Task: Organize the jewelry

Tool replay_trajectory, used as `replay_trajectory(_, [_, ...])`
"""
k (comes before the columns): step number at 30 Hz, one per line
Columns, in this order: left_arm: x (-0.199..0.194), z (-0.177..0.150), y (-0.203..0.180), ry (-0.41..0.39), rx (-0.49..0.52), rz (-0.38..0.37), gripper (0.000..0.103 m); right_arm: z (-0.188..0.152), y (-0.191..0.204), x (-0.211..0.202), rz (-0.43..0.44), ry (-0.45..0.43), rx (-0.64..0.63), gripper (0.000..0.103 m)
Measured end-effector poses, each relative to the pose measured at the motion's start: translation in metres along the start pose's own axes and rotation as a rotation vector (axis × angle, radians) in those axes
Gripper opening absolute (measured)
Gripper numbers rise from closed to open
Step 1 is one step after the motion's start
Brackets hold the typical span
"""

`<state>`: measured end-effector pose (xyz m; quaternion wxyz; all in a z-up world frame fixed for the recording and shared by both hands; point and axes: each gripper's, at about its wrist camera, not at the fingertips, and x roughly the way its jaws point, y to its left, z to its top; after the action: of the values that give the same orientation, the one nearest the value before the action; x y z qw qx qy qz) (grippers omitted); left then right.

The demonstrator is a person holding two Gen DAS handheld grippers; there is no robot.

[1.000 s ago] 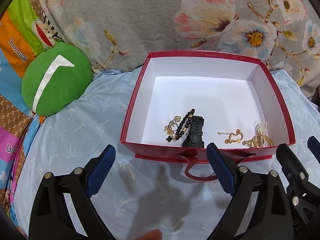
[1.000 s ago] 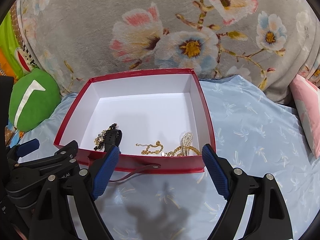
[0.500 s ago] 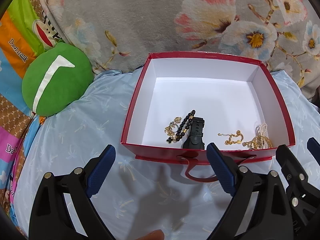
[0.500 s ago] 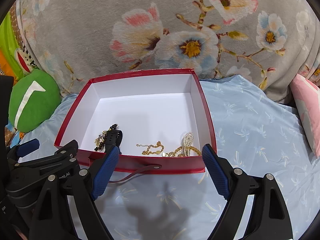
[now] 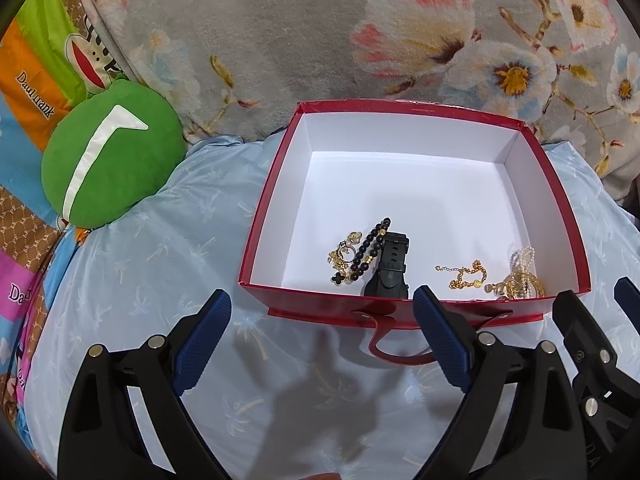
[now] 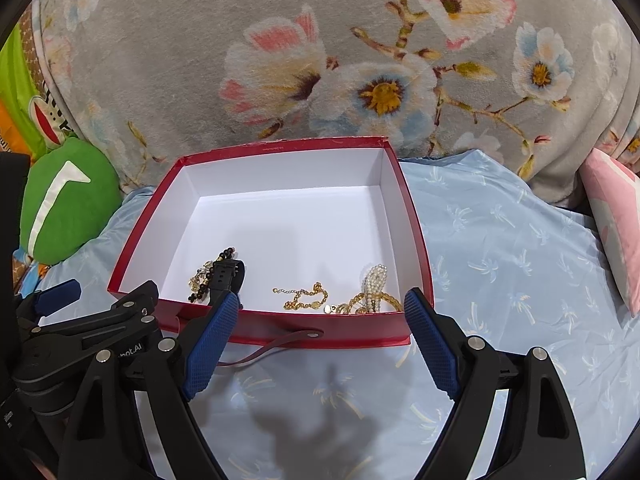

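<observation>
A red box with a white inside [image 5: 404, 108] [image 6: 280, 146] sits on the light blue sheet. Near its front wall lie a black watch [image 5: 390, 266] [image 6: 228, 276], a black bead bracelet [image 5: 370, 248] with gold pieces beside it [image 5: 342, 254], a gold chain [image 5: 464, 276] [image 6: 304, 298] and a pearl and gold tangle [image 5: 520, 276] [image 6: 372, 290]. My left gripper [image 5: 322, 328] is open and empty, just in front of the box. My right gripper [image 6: 320, 334] is open and empty, also in front of the box.
A green round cushion [image 5: 108, 156] [image 6: 64, 200] lies left of the box. A grey flowered blanket [image 5: 360, 32] rises behind it. A pink pillow [image 6: 612, 216] is at the far right. The box's red strap handle [image 5: 394, 350] hangs toward me.
Both grippers have barely moved; the view has shifted very slightly. The jewelry lies as before.
</observation>
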<state>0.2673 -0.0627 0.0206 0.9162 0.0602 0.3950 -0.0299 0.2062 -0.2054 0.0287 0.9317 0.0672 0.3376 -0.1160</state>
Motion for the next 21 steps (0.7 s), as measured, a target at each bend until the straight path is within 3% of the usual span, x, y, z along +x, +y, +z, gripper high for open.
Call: replay_trajectory(21, [0.0005,-0.001,0.0023,-0.018,-0.008,-0.013,0.09,0.0003,0.0007,0.0012,0.0,0.003,-0.002,0.083])
